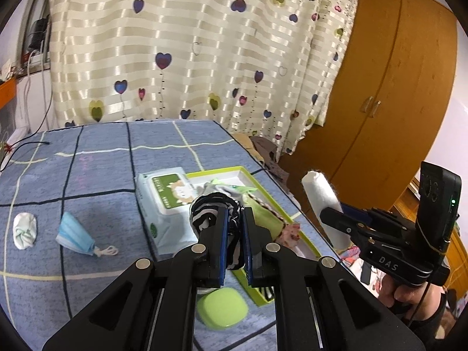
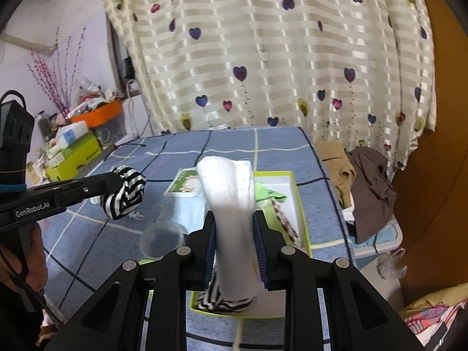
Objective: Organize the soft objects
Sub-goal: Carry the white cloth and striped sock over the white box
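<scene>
Left claw (image 1: pixel 234 222) clamps a black-and-white striped cloth (image 1: pixel 210 207); right claw (image 2: pixel 234 234) grips a white rolled towel (image 2: pixel 228 193). Green tray (image 1: pixel 289 219) lies at two o'clock.

The left gripper (image 1: pixel 234 219) is held tilted downward, its jaws clamped tight on a black-and-white striped cloth (image 1: pixel 209 209). The right gripper (image 2: pixel 234 228) is likewise angled down, its jaws closed on a white roll (image 2: pixel 231 201). Each handle is gripped by a hand (image 1: pixel 409 292).
</scene>
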`<state>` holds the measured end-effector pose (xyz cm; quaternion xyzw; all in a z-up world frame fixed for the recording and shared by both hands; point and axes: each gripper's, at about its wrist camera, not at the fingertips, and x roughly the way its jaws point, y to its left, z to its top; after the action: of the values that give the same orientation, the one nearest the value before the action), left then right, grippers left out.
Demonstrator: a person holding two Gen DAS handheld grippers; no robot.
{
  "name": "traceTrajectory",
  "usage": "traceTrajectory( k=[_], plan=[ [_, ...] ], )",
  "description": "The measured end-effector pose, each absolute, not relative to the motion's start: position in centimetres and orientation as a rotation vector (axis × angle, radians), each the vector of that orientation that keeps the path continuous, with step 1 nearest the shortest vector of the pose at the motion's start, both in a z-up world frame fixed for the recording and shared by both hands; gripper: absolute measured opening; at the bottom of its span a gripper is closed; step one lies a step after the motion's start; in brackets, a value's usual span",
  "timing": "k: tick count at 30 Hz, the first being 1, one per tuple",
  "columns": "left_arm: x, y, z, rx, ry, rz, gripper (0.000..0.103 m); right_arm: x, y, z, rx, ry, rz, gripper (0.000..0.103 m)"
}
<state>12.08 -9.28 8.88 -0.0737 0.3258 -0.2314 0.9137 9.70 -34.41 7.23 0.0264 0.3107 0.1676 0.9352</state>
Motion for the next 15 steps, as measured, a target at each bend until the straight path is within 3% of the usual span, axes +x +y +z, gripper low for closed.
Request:
traceTrajectory(
  k=[15],
  plan=[
    [12.4, -13.3, 8.7, -0.123, 0.692, -0.555, 0.010, 10.4, -36.5, 4.9, 0.094, 0.682, 0.311, 0.023]
  ],
)
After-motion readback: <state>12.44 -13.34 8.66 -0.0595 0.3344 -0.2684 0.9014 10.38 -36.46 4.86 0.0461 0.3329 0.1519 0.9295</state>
